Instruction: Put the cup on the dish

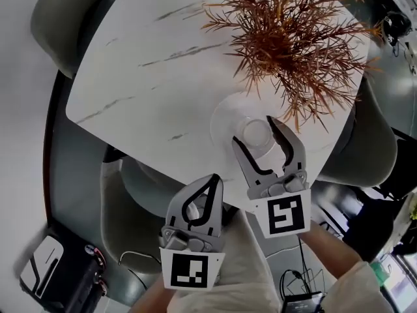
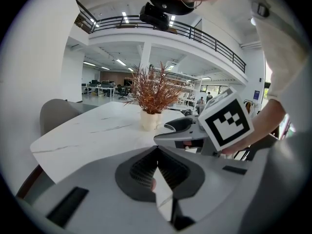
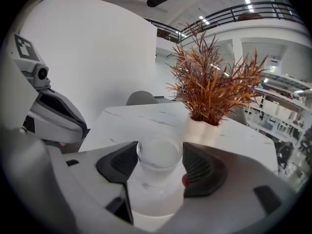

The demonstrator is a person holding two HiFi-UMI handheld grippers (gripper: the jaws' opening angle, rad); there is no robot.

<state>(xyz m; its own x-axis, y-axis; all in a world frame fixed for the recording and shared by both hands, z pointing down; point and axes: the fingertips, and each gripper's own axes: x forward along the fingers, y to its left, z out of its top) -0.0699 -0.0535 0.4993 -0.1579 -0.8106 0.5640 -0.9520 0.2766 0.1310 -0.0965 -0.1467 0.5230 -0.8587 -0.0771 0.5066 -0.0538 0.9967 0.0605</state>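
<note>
A clear frosted cup [image 1: 255,135] stands between the jaws of my right gripper [image 1: 254,130], over a white round dish [image 1: 227,113] near the front edge of the marble table [image 1: 143,90]. In the right gripper view both pads press the sides of the cup [image 3: 158,156], so my right gripper [image 3: 160,165] is shut on it. Whether the cup's base rests on the dish is hidden. My left gripper [image 1: 214,180] hangs off the table's front edge, shut and empty, its jaws [image 2: 156,155] meeting at the tips.
A dried orange plant [image 1: 287,31] in a white vase [image 3: 202,129] stands just behind the dish, its twigs reaching over it. Grey chairs [image 1: 58,18] stand around the table, one [image 1: 140,191] below the front edge. A black case [image 1: 58,272] lies on the floor.
</note>
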